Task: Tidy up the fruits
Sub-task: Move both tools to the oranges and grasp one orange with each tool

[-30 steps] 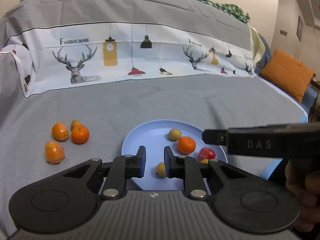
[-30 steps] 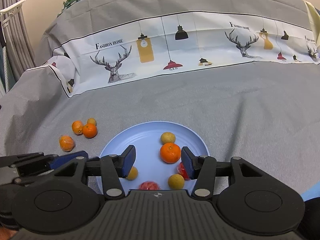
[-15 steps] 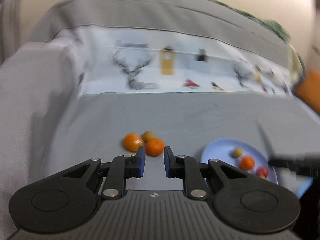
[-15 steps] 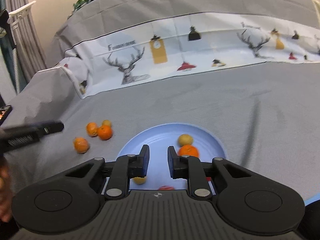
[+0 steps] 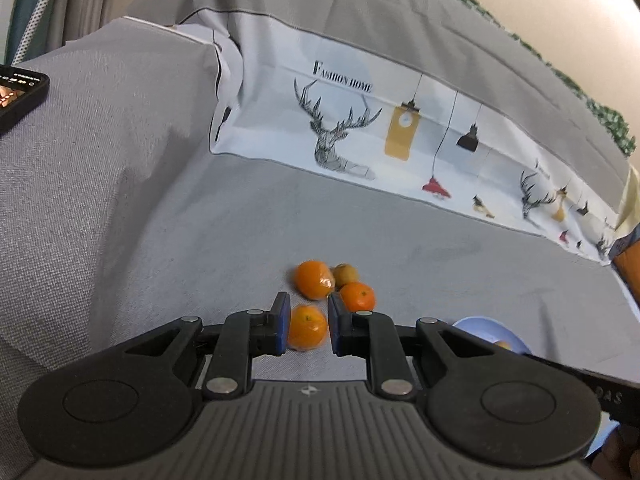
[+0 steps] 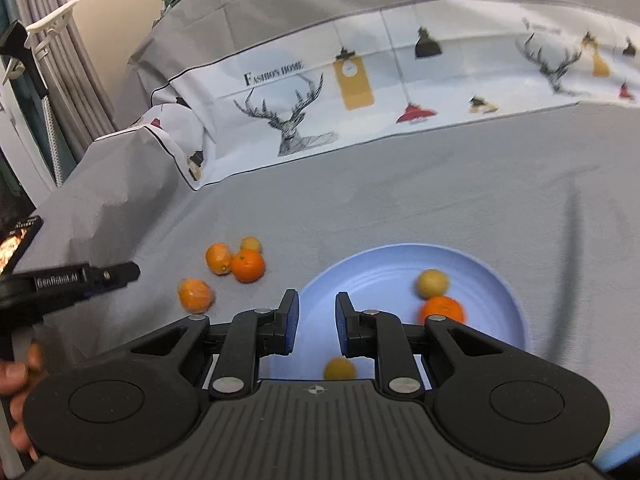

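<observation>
Several fruits lie loose on the grey cloth. In the left wrist view the nearest orange [image 5: 307, 327] shows between my left gripper's [image 5: 307, 322] narrowly parted fingers, seemingly beyond the tips. Behind it lie two oranges [image 5: 314, 279] [image 5: 357, 297] and a small yellow-brown fruit [image 5: 345, 274]. In the right wrist view the same group lies left of the blue plate [image 6: 512, 300]: a lone orange [image 6: 195, 294] and a cluster [image 6: 248, 265]. The plate holds an orange [image 6: 442, 309] and two yellowish fruits [image 6: 432, 283] [image 6: 339, 369]. My right gripper [image 6: 316, 326] hovers narrowly open and empty over the plate's near left edge.
A phone [image 5: 18, 94] lies on the raised grey cushion at the far left. A printed deer-pattern cloth [image 5: 400, 140] runs along the backrest. An orange pillow [image 5: 628, 268] sits at the far right. The plate's edge [image 5: 486, 330] shows at lower right in the left wrist view.
My left gripper has swung left from the plate to the loose oranges and come close to the nearest one. My right gripper narrowed from wide open and shifted left over the plate.
</observation>
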